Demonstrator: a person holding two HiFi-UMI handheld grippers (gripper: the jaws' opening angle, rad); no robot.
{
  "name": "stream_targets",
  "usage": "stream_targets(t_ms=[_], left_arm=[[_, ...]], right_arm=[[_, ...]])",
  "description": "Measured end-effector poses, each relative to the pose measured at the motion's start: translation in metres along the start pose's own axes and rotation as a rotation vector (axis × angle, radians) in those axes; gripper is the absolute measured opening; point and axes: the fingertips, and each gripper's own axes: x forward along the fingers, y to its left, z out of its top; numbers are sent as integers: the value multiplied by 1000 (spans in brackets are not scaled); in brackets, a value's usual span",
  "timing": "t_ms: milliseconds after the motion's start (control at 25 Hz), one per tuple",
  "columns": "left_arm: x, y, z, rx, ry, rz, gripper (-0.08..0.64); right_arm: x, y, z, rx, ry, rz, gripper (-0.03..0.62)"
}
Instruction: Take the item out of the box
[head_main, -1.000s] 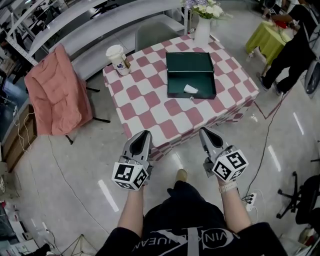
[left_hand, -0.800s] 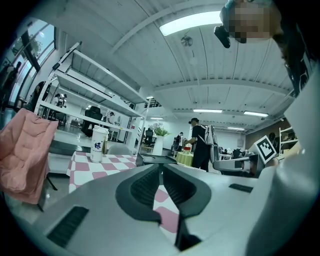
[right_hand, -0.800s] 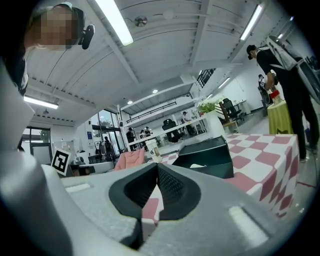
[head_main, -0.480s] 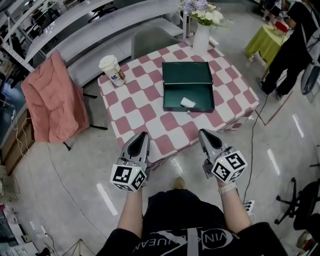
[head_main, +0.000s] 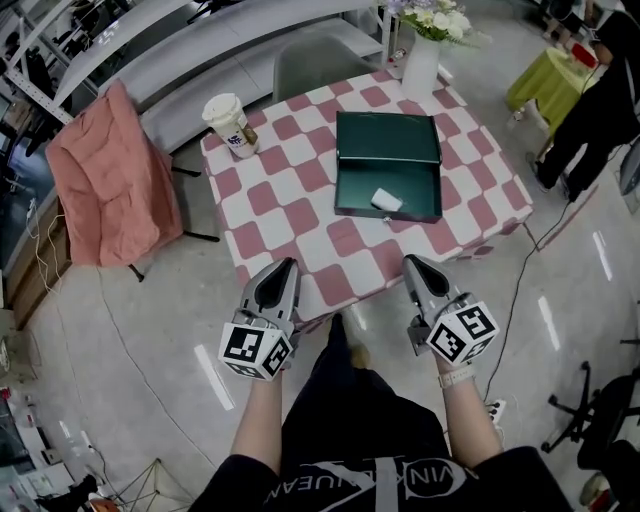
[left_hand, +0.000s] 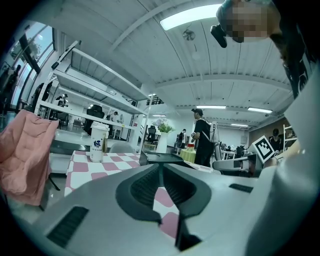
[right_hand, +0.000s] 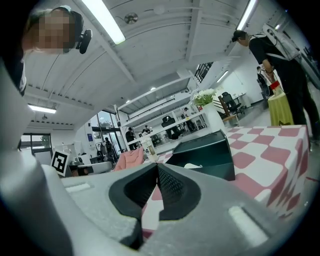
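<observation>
At the far left a pink jacket (head_main: 110, 180) hangs over a chair, well apart from the job and plainly just parked there. On the checked counter (head_main: 290, 210) a lidded paper cup (head_main: 228, 124) stands upright near the back left corner, out of the working path.

The left claw (head_main: 283, 268) is held just off the counter's near edge, pointing roughly level toward it. Its jaws are pressed together with nothing between them, which suits an approach rather than a grasp.

Toward the right half of the counter lies the green box (head_main: 388, 140), its lid folded back flat so the tray faces the person. The item (head_main: 386, 200), a small white thing, rests inside the tray near the front wall. It is uncovered and reachable from above, and neither claw is near it.

The right claw (head_main: 413, 265) mirrors the left, also short of the counter and closed on nothing. It lines up more closely with the box, so it looks the likelier one to reach in, and it will need to open first.

Behind the box a white vase (head_main: 420, 62) of flowers stands at the back edge. A person (head_main: 600, 100) stands at the far right.
</observation>
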Motion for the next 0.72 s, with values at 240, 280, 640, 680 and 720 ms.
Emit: stream_targets(t_ms=[240,280,640,680,720], left_arm=[[22,0,-7,8,39,-32,26],[29,0,-7,7,43,-39,26],[82,-5,-1,20,69,-130,26],[87,-4,0,17,68,-135,26],[92,-2,1,14,66,-139,26]], right_arm=[[6,-17,-3,28,17,-30,6],[9,-20,-2,29,21,-32,6],[35,-45,15,-5,50,-45,6],[38,-47,16,-10,55,-46,6],[41,-49,18,-14,61,-48,6]])
